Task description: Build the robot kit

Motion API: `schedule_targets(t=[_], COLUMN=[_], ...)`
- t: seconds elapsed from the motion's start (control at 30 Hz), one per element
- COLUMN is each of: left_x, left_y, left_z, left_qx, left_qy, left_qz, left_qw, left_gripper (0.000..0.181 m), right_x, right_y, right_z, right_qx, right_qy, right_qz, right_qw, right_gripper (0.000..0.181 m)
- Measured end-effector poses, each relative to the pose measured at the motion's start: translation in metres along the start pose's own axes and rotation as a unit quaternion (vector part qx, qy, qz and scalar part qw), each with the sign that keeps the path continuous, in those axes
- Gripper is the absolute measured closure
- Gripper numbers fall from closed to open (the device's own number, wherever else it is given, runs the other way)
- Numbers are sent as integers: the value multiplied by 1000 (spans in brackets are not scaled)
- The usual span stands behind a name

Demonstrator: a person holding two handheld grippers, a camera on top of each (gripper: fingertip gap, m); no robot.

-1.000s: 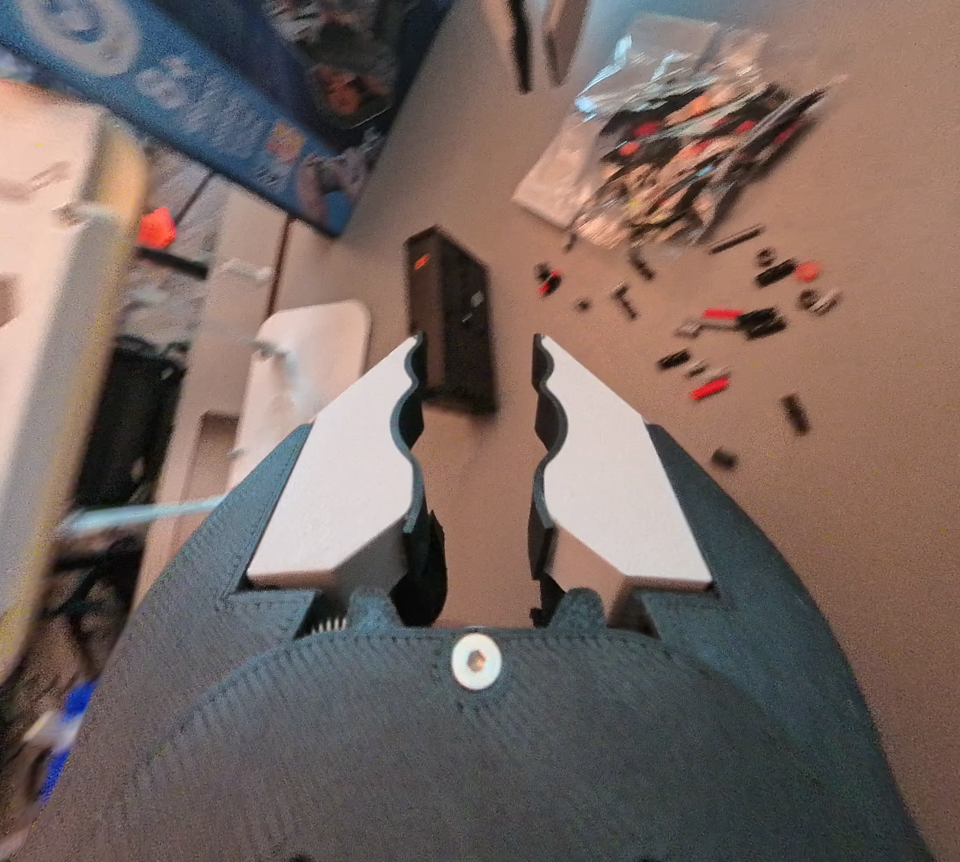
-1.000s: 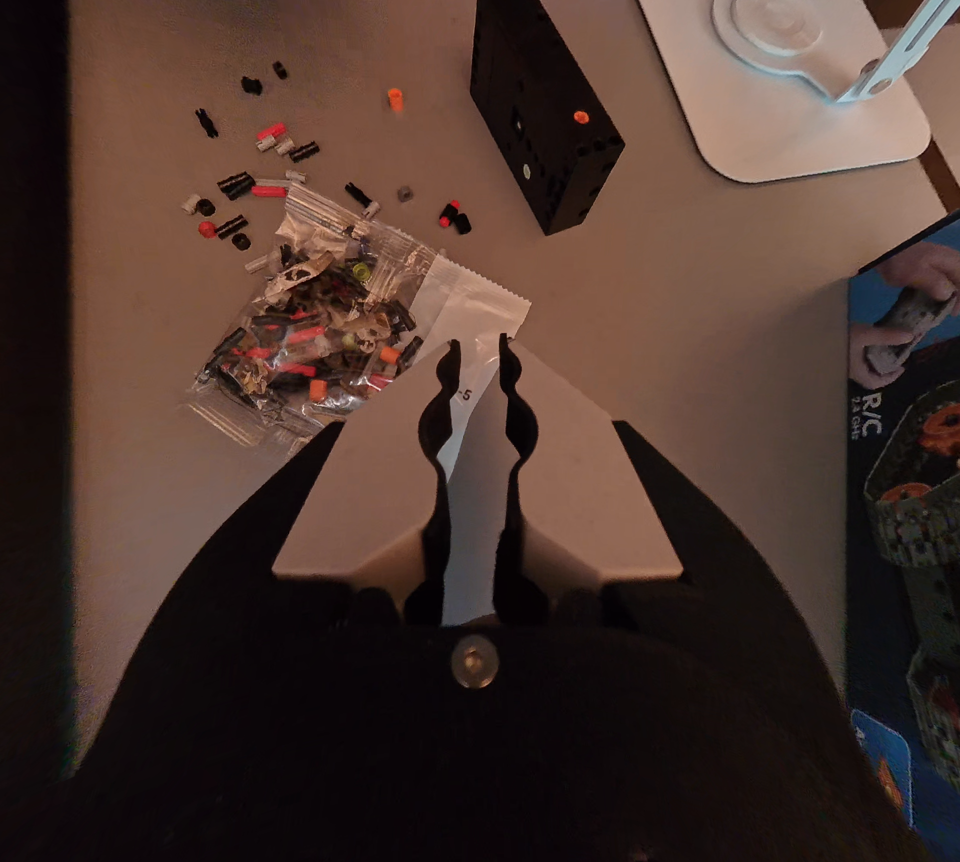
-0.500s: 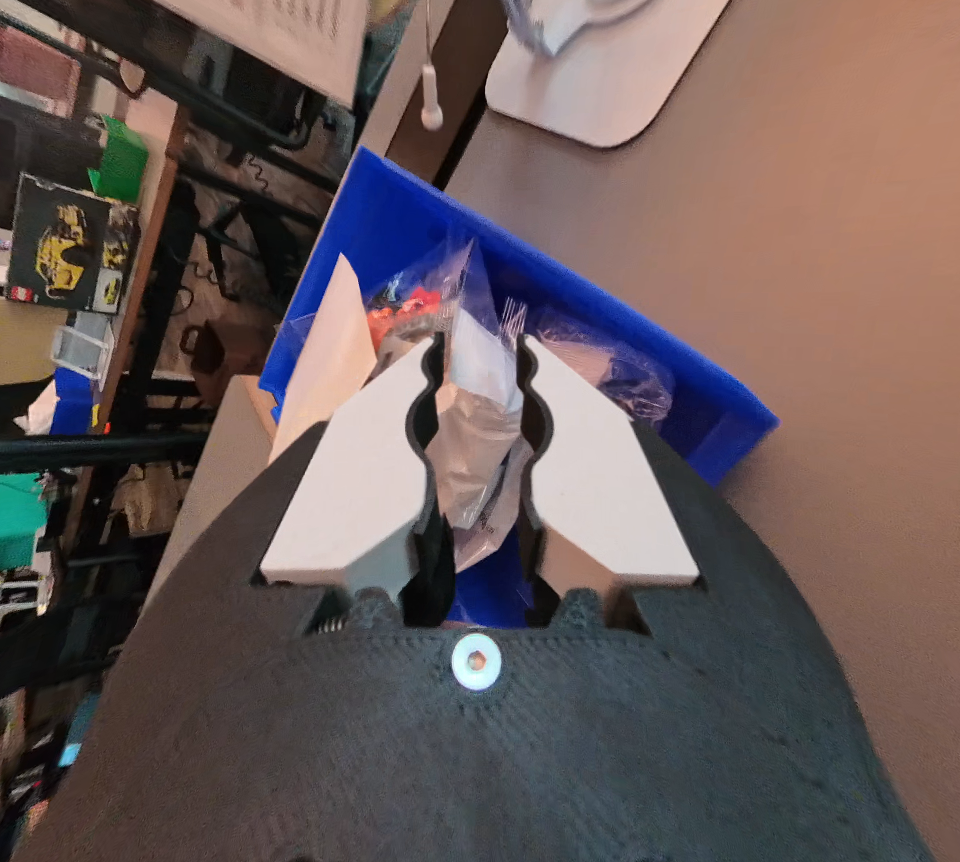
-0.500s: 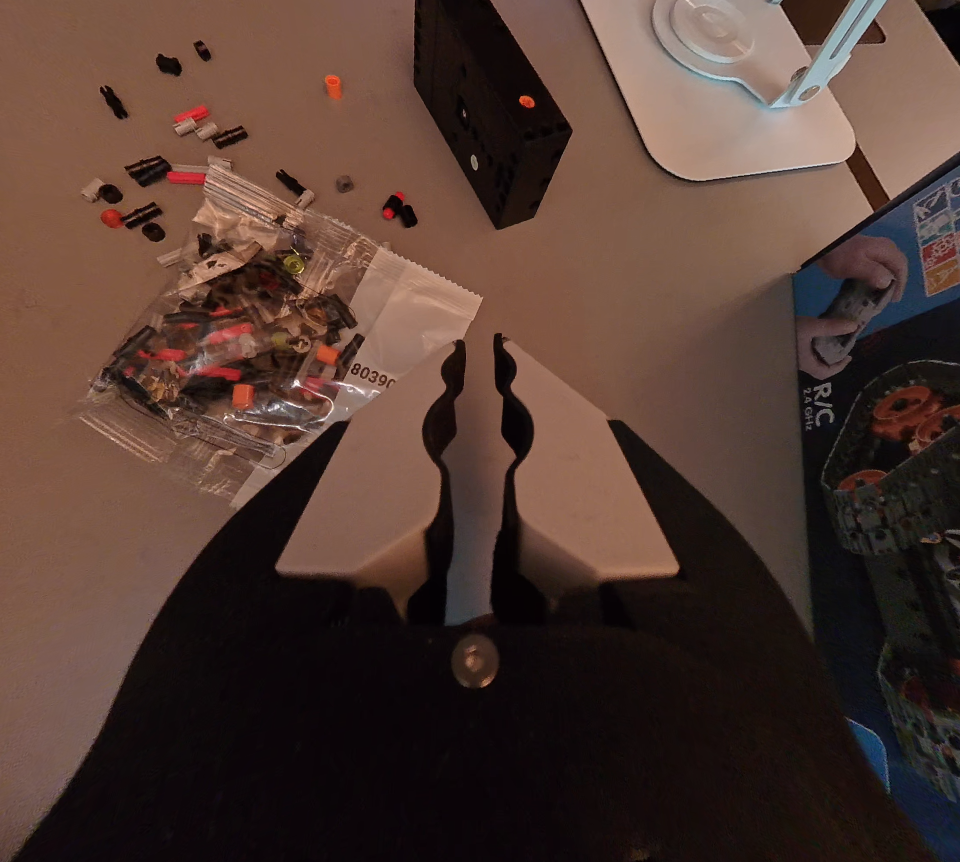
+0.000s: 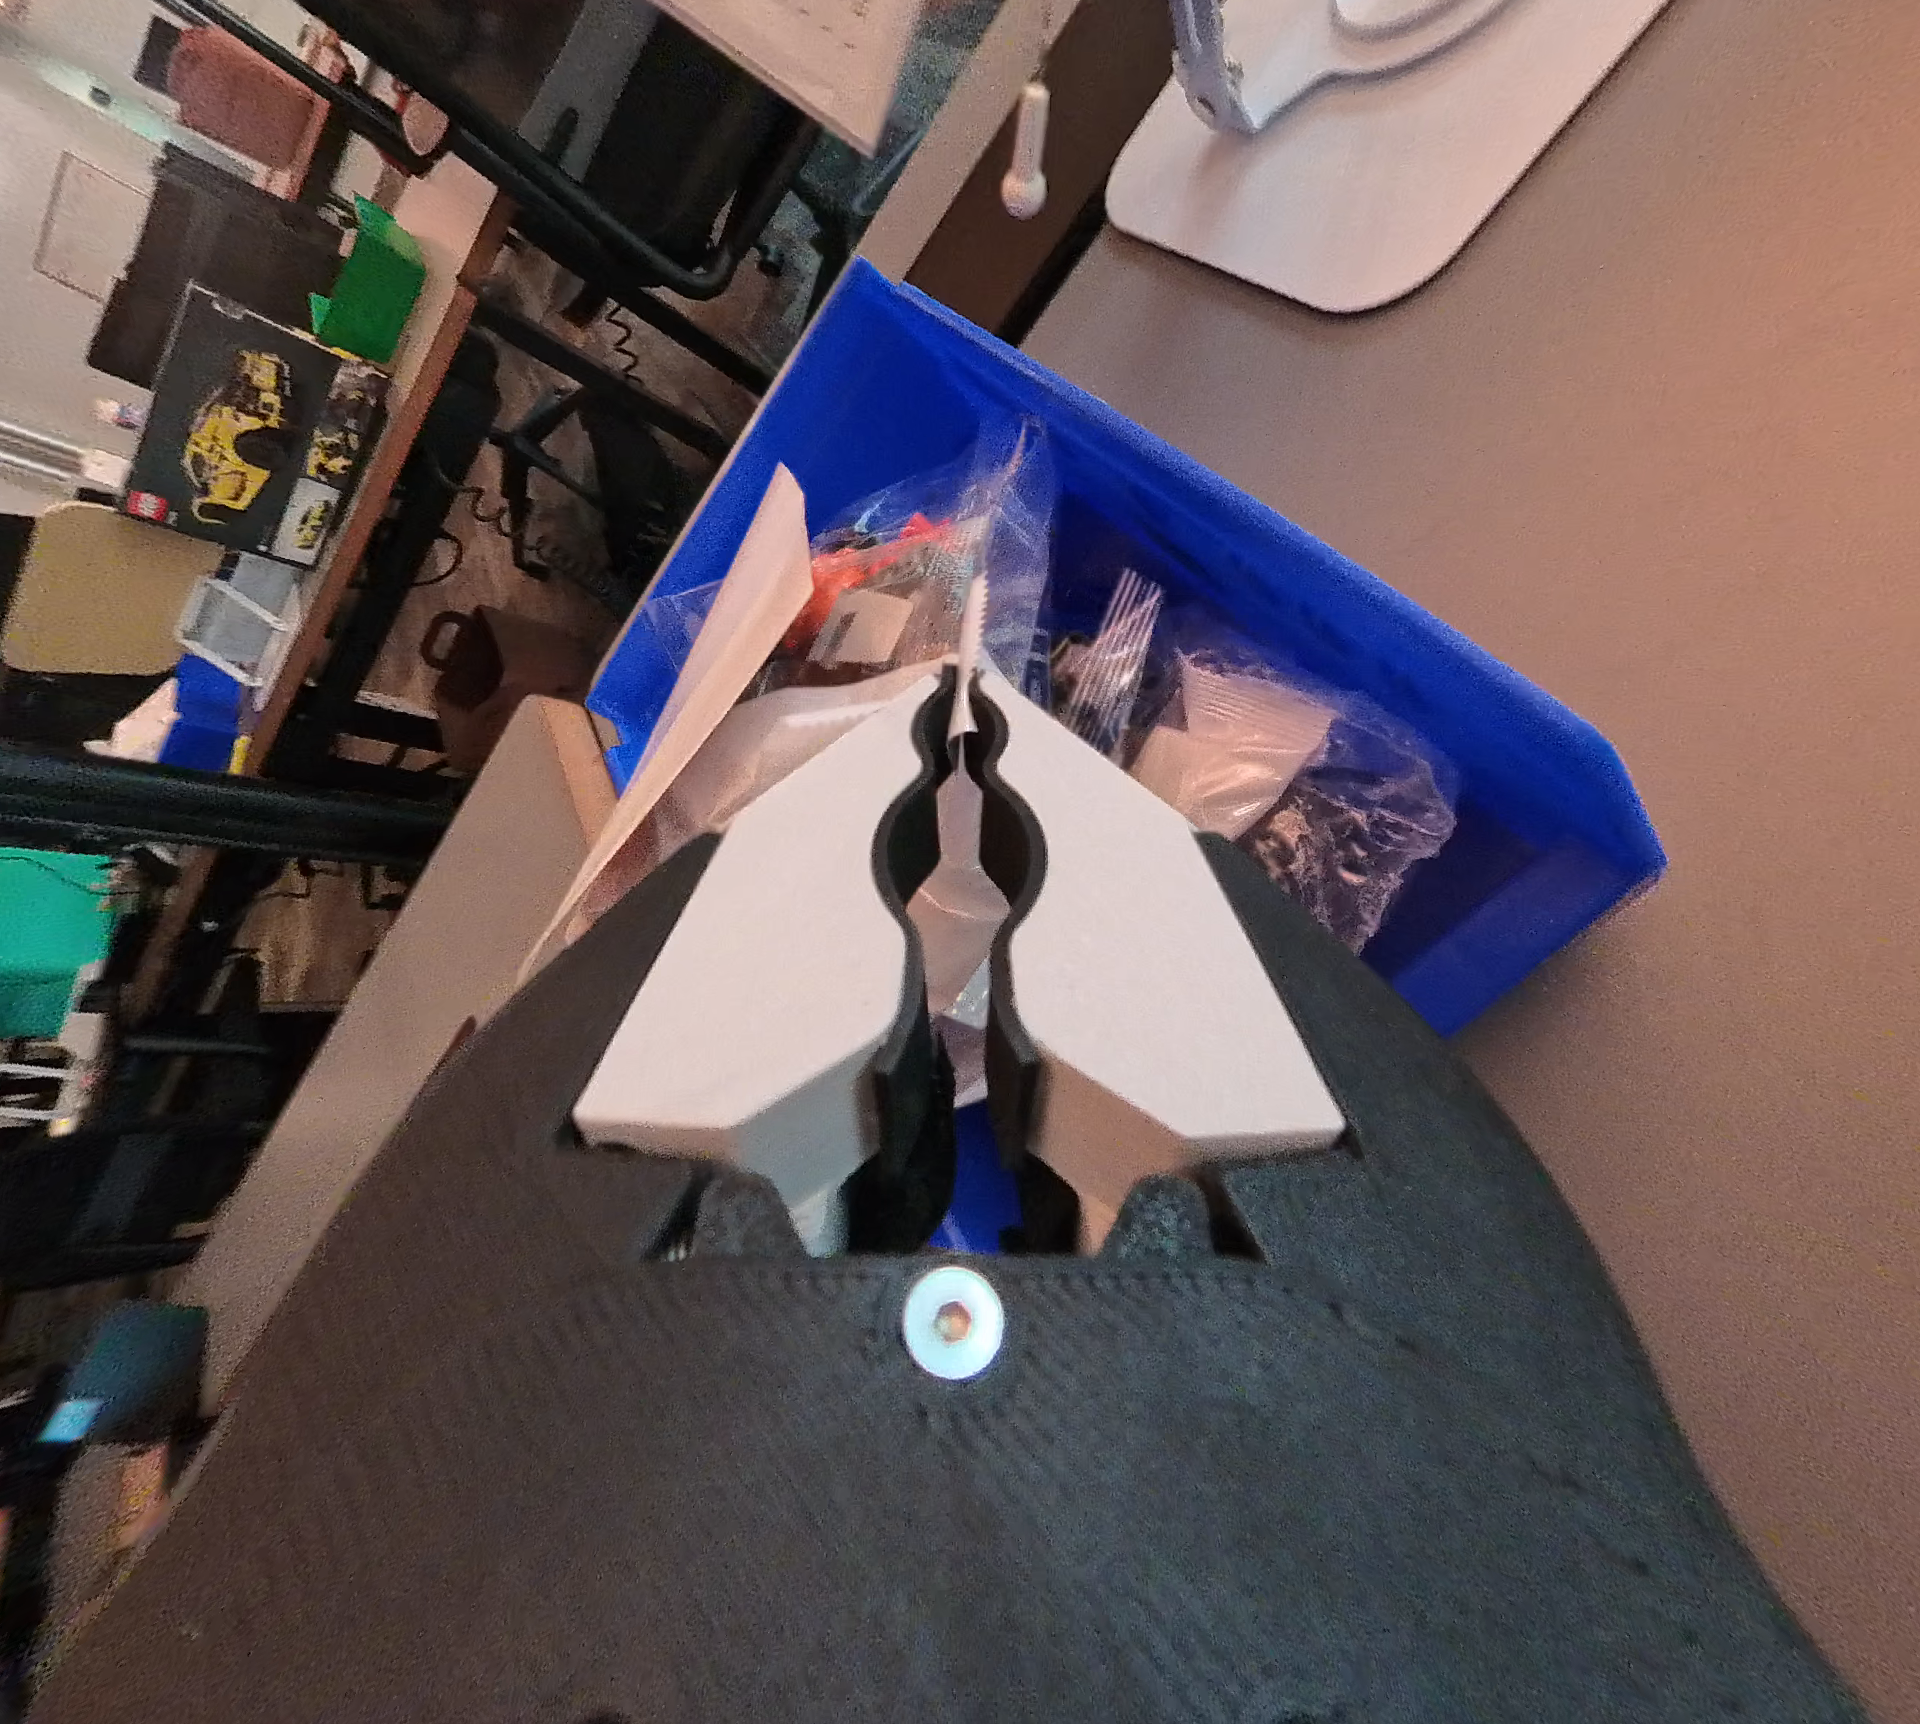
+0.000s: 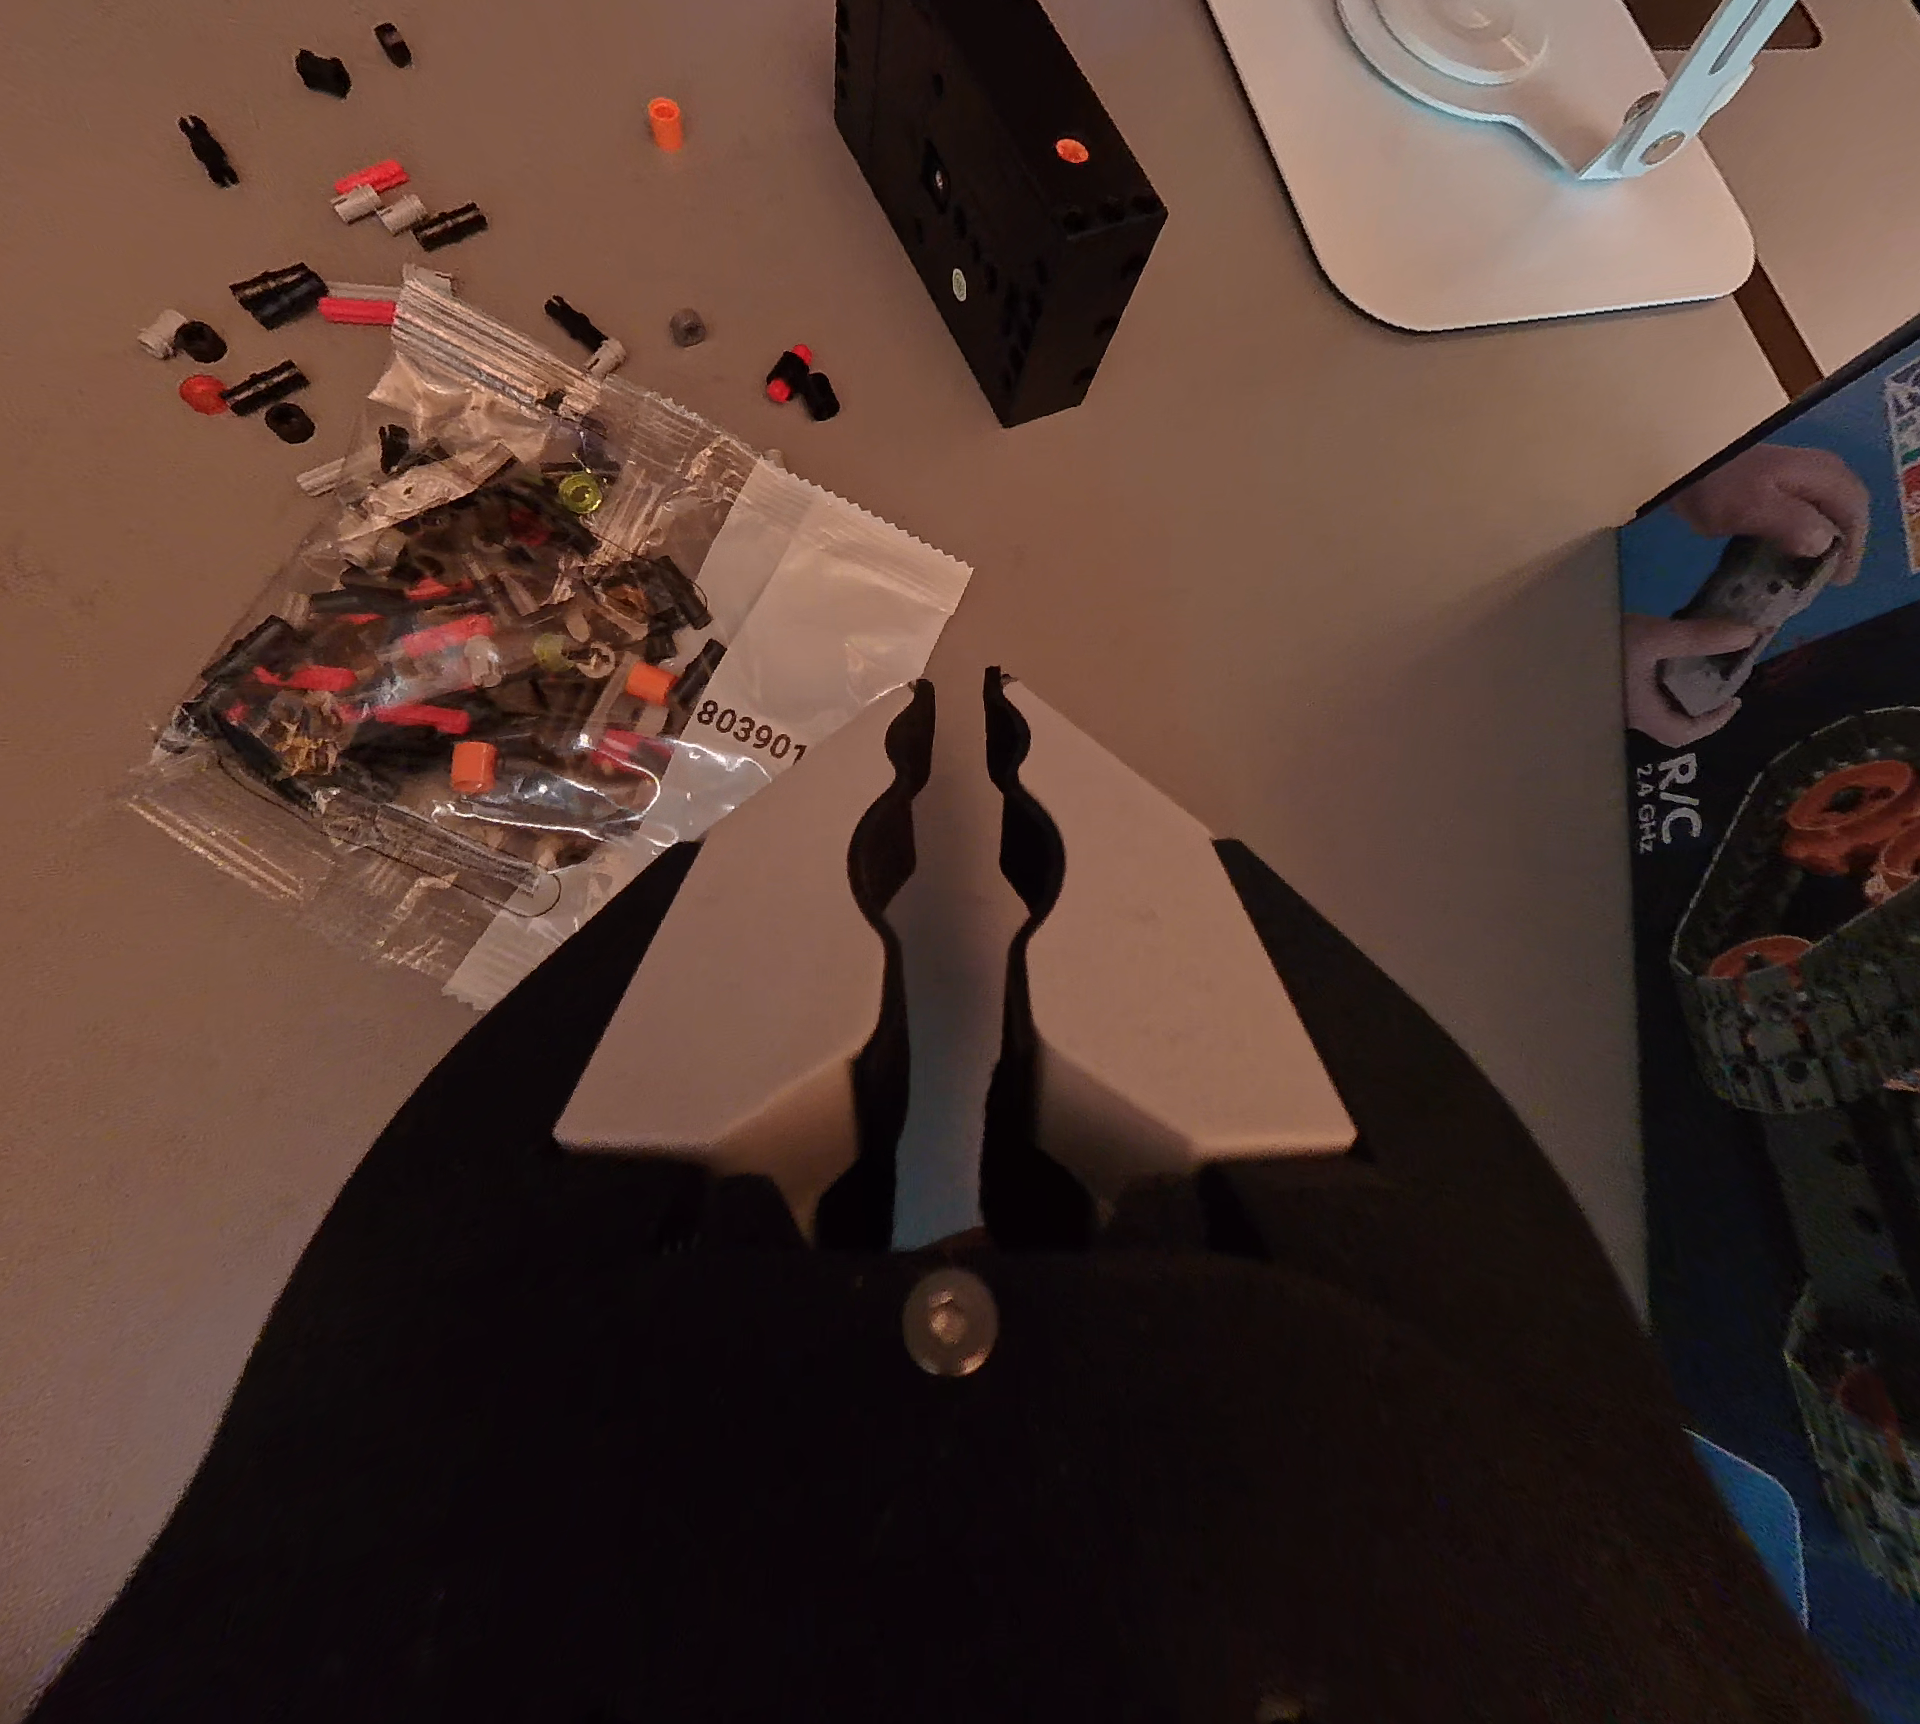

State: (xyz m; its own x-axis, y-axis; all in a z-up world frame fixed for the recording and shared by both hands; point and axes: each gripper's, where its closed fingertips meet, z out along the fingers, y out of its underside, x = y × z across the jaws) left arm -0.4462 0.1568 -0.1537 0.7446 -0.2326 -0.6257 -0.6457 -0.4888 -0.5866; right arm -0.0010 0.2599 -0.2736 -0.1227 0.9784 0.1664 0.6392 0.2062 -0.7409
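Observation:
In the left wrist view my left gripper [image 5: 961, 687] reaches into a blue bin [image 5: 1299, 552] and is shut on the serrated white edge of a clear plastic bag [image 5: 975, 625]. The bag's film runs down between the fingers. Other clear bags of small parts [image 5: 1309, 770] and a white sheet [image 5: 727, 656] lie in the bin. In the right wrist view my right gripper [image 6: 956, 685] hovers over the table, its fingers a little apart with nothing between them. It is just right of a clear bag of small black, red and orange parts [image 6: 499, 666].
A black rectangular block [image 6: 987, 147] lies on the table beyond the right gripper. Loose small pieces [image 6: 312, 292] are scattered at the left. A white lamp base [image 6: 1455, 95] stands at the back right, a blue toy box [image 6: 1787, 843] at the right edge. There is about 50 cm between the tips of the two grippers.
My left gripper swung from over the table to the blue bin and its fingers closed on the bag's edge. My right gripper narrowed slightly and drifted away from the parts bag, still empty.

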Motion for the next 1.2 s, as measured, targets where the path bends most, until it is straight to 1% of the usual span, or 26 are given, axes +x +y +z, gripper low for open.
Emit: schedule_targets(t=[0.1,0.13,0.17,0.2,0.23,0.27,0.37,0.4,0.47,0.53,0.6,0.63,0.7,0.77,0.83,0.87,0.97,1.0,1.03,1.07,1.1,1.13,1.2], left_x=[-12,-11,-4,13,24,24,6,-5,-25,-22,-22,-21,-18,-19,-23,-26,-26,-29,-27,-26,-24,-24,-22], left_y=[-4,-3,0,4,12,16,-5,-8,-7,-5,0,2,3,6,14,16,15,12,8,4,6,12,16], left_z=[-13,-17,-22,-26,-29,-30,-37,-37,-31,-14,8,18,33,43,49,51,51,49,47,46,46,48,53], left_qx=[18,18,14,2,-19,-22,51,55,35,4,-35,-51,-61,-76,-102,-108,-98,-90,-77,-65,-74,-95,-112], left_qy=[3,13,37,88,120,115,94,68,18,31,24,25,35,36,31,22,15,8,16,23,34,46,64], left_qz=[-25,-27,-26,-30,-31,-21,-44,-36,4,42,103,126,151,162,161,166,156,152,141,128,122,127,141], left_qw=[1000,999,999,996,992,993,993,995,999,999,994,990,986,983,981,980,983,984,987,989,989,986,982], left_gripper=[181,181,181,181,181,181,168,165,162,157,151,152,156,160,172,181,181,181,181,178,161,150,149], right_x=[0,1,0,0,0,-1,-4,-4,-4,-3,-4,-4,-4,-4,-4,-3,-3,-3,-3,-4,-4,-4,-5], right_y=[-1,-1,-2,-2,-2,-2,-2,-2,-2,-2,-2,-1,-1,-2,-2,-2,-2,-1,-1,-1,-2,-2,-2], right_z=[-2,-3,-3,-4,-4,-4,-2,-2,-3,-3,-3,-3,-3,-4,-5,-6,-7,-7,-7,-7,-7,-7,-6], right_qx=[2,3,4,5,5,4,2,2,3,5,4,3,1,3,5,6,8,7,7,7,7,7,6], right_qy=[2,2,2,1,0,-2,-7,-7,-7,-5,-6,-7,-7,-7,-6,-5,-5,-6,-7,-7,-8,-9,-9], right_qz=[0,0,0,0,0,-1,-5,-5,-5,-4,-4,-5,-6,-7,-7,-7,-6,-6,-6,-6,-7,-7,-8], right_qw=[1000,1000,1000,1000,1000,1000,1000,1000,1000,1000,1000,1000,1000,1000,1000,1000,1000,1000,1000,1000,1000,1000,1000], right_gripper=[174,174,174,174,174,174,174,174,174,174,174,174,174,174,174,174,175,175,174,174,174,175,174])
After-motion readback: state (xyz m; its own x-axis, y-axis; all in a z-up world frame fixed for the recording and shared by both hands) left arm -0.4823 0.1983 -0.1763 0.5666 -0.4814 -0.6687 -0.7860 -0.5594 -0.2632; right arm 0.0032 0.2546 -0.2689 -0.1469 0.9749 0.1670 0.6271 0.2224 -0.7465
